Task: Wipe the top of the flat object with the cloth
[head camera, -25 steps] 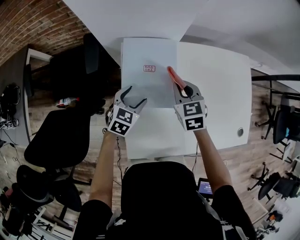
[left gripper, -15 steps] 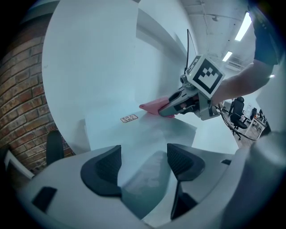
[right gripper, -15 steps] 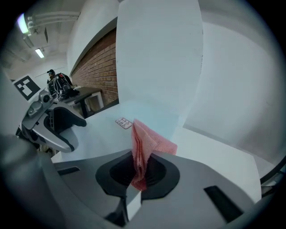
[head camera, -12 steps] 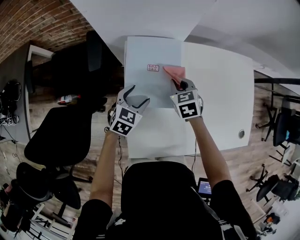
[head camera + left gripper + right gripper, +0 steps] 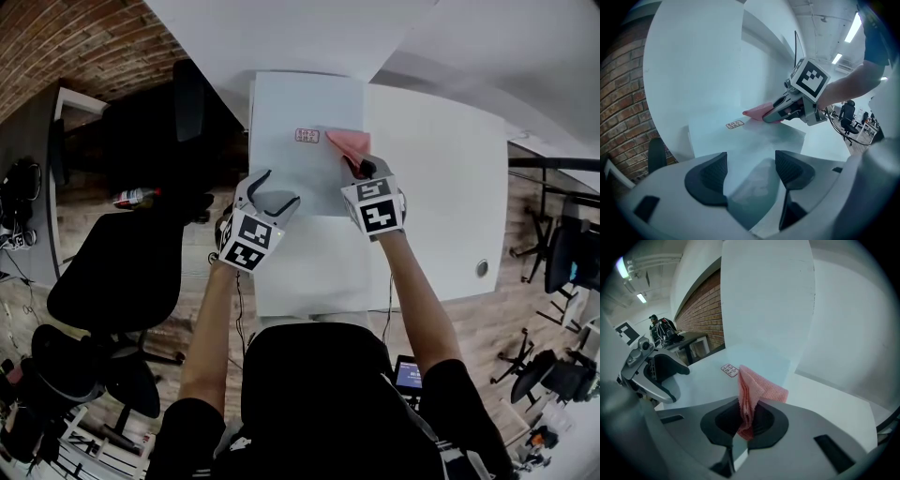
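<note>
While fast in the closed right gripper [image 5: 359, 167], cloth [image 5: 345, 142] on the flat object [image 5: 300, 103] (left gripper [image 5: 279, 187] agape, empty)

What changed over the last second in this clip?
The right tongs pushed forward across the white board, laying the pink cloth flatter and nearer the small label, then paused. They still clamp the cloth. The left tongs stayed open over the board's near edge.
</note>
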Available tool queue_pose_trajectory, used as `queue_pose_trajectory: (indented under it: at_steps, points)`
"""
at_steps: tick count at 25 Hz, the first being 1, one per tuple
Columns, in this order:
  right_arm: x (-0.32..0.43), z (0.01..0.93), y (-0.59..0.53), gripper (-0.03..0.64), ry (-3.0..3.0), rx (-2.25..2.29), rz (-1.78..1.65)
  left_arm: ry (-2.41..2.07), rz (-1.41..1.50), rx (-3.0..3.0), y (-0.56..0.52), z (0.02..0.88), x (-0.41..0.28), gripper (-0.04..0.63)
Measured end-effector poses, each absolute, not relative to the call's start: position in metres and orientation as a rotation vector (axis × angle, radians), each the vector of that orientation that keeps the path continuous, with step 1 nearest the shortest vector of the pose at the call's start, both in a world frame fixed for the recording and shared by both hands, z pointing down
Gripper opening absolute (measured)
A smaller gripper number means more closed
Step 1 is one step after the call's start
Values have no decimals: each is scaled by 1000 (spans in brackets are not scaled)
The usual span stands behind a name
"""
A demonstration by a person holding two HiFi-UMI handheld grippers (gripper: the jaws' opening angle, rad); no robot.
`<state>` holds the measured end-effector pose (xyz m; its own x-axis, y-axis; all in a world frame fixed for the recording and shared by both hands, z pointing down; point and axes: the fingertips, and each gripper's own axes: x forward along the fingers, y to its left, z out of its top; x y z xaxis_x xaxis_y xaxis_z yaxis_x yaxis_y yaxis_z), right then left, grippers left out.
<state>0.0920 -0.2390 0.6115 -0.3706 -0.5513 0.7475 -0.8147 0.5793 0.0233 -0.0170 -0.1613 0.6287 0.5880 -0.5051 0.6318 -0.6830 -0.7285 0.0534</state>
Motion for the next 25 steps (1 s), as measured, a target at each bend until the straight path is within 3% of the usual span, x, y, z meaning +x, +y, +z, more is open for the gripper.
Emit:
queue_pose_trajectory:
  at_steps: [25]
  points:
    - [-47,611,-247,44,-2183,706,400,-976,865,2537,-162,626,-16,319]
